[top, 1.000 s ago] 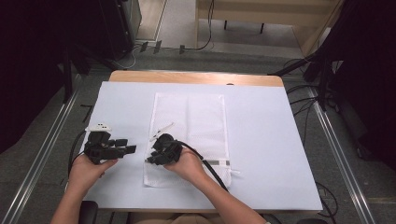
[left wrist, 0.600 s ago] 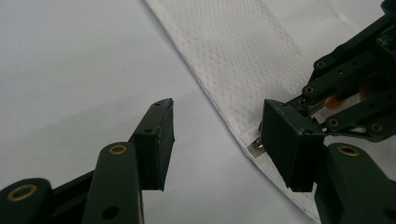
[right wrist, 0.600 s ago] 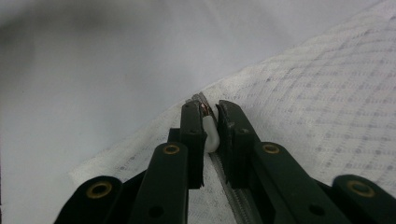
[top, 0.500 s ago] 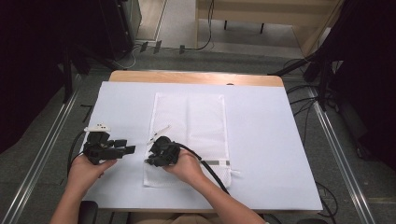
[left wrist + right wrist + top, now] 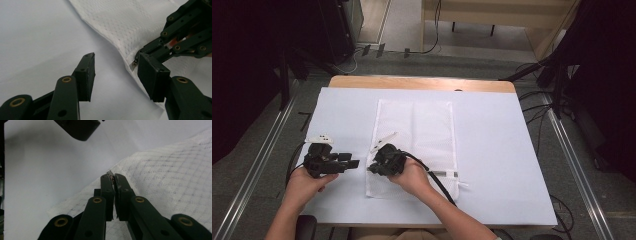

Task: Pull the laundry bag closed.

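Pinching a small metal zipper pull at the mesh laundry bag's left edge, right gripper has jaws closed tight on it. Left gripper, just beside, jaws spread wide, holding nothing. Bag lies flat mid-table on white sheet, stretching away toward wooden table's far edge.

The setting is a lab-type recording station. A wooden bench covered by a white sheet stands on grey carpet; black curtains hang to either side of the bench. Metal rails run along the floor beside the bench, and loose cables lie beyond its far edge.
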A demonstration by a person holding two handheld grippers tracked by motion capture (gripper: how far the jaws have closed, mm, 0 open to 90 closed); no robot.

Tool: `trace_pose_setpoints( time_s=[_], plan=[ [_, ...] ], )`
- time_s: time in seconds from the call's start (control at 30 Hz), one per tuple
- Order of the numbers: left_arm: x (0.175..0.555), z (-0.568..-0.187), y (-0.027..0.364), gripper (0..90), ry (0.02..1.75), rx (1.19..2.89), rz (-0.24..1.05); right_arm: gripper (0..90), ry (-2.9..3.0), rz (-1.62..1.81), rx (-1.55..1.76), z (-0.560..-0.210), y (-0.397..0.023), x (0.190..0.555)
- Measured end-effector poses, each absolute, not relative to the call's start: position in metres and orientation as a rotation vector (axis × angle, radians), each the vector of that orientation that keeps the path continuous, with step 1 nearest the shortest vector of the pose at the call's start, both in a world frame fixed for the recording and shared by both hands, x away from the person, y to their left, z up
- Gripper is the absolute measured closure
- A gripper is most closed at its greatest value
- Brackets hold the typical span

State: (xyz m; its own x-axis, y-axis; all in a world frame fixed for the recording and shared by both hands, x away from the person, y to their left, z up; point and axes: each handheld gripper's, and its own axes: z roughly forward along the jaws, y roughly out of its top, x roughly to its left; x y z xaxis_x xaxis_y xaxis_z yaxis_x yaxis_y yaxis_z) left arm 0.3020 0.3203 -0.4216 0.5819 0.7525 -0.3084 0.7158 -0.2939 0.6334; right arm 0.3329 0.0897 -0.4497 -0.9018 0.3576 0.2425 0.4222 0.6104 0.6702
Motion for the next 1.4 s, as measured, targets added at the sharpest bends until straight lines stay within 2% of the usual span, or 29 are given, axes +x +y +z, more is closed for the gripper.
trace_pose_setpoints(
  time_s=[0.47,1.4],
  plan=[
    [0.300,-0.427,0.309,52.3,1.090,2.101,0.019,88.2,-2.743,-1.223,-0.648,-0.436,0.086,0.334],
    [0.306,-0.435,0.291,74.0,1.041,2.175,-0.076,88.2,-2.682,-1.265,-0.609,-0.422,0.080,0.333]
  ],
)
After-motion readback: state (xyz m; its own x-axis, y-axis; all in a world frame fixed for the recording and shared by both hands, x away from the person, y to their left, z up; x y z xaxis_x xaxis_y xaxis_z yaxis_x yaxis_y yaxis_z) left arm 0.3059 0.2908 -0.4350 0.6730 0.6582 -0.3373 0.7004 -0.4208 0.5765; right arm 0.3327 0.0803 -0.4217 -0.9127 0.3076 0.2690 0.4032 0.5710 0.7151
